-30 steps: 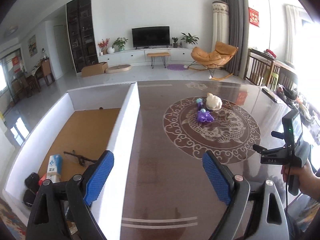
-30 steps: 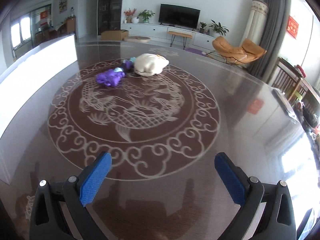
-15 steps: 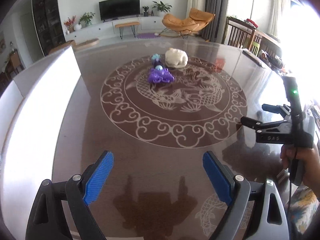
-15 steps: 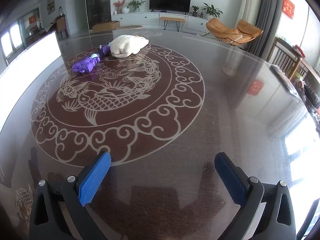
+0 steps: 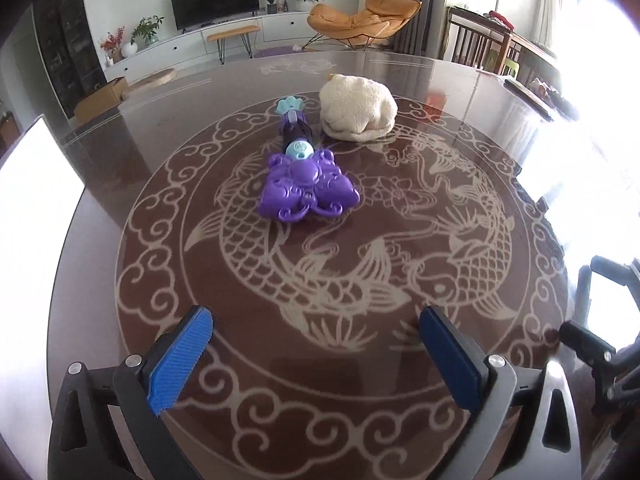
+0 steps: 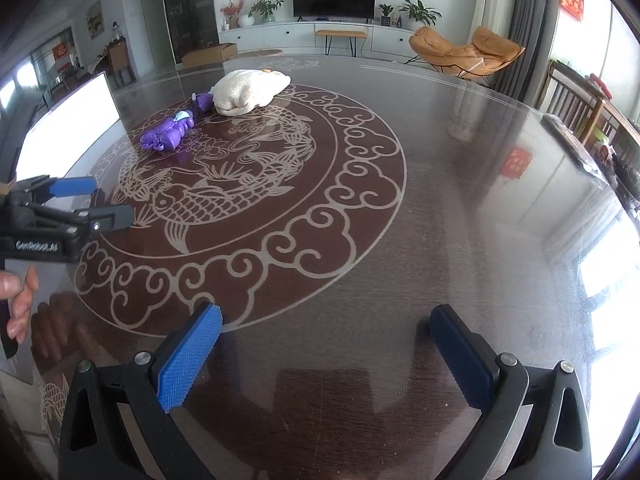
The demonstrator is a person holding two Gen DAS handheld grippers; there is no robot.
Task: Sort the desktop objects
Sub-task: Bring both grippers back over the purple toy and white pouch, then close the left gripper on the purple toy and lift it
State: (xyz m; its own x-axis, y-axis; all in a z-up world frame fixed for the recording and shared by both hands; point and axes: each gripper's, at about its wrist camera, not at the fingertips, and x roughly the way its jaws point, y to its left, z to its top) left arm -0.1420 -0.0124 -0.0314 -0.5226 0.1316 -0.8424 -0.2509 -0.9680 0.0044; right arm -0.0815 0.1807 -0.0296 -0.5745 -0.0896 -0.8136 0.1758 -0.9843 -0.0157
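Note:
A purple toy with a teal end lies on the dark table, straight ahead of my left gripper, which is open and empty, a good way short of it. A cream plush toy lies just behind and right of the purple toy. In the right wrist view the purple toy and plush sit far off at the upper left. My right gripper is open and empty over bare table. The left gripper also shows in the right wrist view, at the left edge.
A white box wall stands along the table's left side; it also shows in the right wrist view. The right gripper's body sits at the right edge of the left wrist view. Chairs and a sideboard stand beyond the table.
My left gripper has swung right, away from the white box, and moved toward the purple toy, which now looks much nearer. The right gripper's view has shifted right; both stay open.

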